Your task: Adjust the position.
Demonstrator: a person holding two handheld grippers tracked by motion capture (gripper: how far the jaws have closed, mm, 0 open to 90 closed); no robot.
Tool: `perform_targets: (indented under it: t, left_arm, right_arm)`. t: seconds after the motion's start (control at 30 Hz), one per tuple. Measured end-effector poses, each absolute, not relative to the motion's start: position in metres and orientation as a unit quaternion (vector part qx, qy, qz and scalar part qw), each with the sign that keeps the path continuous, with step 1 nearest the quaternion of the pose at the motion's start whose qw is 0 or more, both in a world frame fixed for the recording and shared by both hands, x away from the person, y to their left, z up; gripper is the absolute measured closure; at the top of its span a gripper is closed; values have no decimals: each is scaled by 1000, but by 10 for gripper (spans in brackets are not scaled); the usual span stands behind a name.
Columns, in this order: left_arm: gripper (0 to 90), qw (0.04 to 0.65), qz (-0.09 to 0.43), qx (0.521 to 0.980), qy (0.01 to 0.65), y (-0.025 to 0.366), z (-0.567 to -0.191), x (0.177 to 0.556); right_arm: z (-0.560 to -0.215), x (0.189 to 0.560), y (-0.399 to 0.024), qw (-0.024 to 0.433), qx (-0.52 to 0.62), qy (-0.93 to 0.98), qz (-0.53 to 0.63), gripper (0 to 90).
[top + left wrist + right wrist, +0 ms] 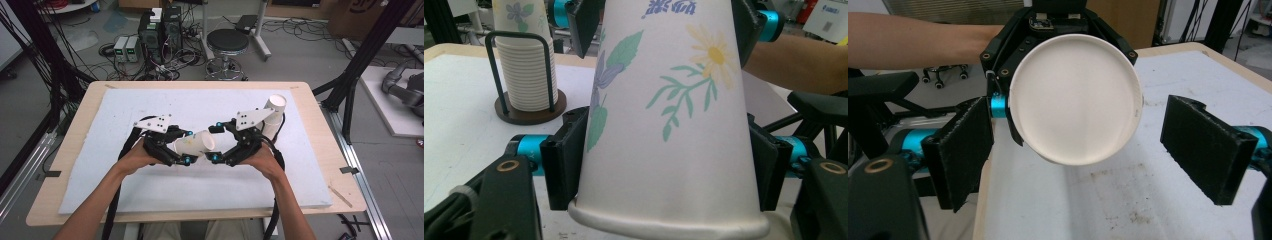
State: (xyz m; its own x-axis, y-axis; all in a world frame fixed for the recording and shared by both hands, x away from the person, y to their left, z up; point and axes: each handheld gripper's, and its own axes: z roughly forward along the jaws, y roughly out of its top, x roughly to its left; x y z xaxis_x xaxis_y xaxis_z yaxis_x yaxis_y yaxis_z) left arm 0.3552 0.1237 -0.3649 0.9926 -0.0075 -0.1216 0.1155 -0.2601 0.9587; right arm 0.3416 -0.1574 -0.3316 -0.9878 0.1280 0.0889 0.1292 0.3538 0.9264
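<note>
Holding a white flower-printed paper cup [195, 144] sideways above the white foam-covered worktop [100, 165], clamped near its rim in the left gripper [186, 146]. Facing its closed base with the right gripper [216, 143], jaws spread apart, just beside it. Likely handing over, calling for closing on the narrow end; spare white stacked cups in a dark wire holder [274, 114] standing behind.

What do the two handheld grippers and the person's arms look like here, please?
Both the left gripper and the right gripper are black linkage frames with teal cylindrical joints, and each carries a grey three-cornered plate dotted with small holes on top. Their fingers are flat black rectangular pads. Black cables trail back toward the person. The forearms are bare, with no sleeves in view.
</note>
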Motion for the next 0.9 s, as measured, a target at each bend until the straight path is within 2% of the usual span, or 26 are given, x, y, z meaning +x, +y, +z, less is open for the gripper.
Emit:
perform_targets:
  t: [0.5, 0.9]
  left_arm:
    - [304, 580, -22, 813, 55, 143, -359, 350]
    - [304, 512, 2, 855, 80, 160, -355, 342]
  right_arm:
    - [-334, 341, -163, -4, -92, -848, -523, 139]
    - [-336, 342, -160, -26, -94, -885, -456, 140]
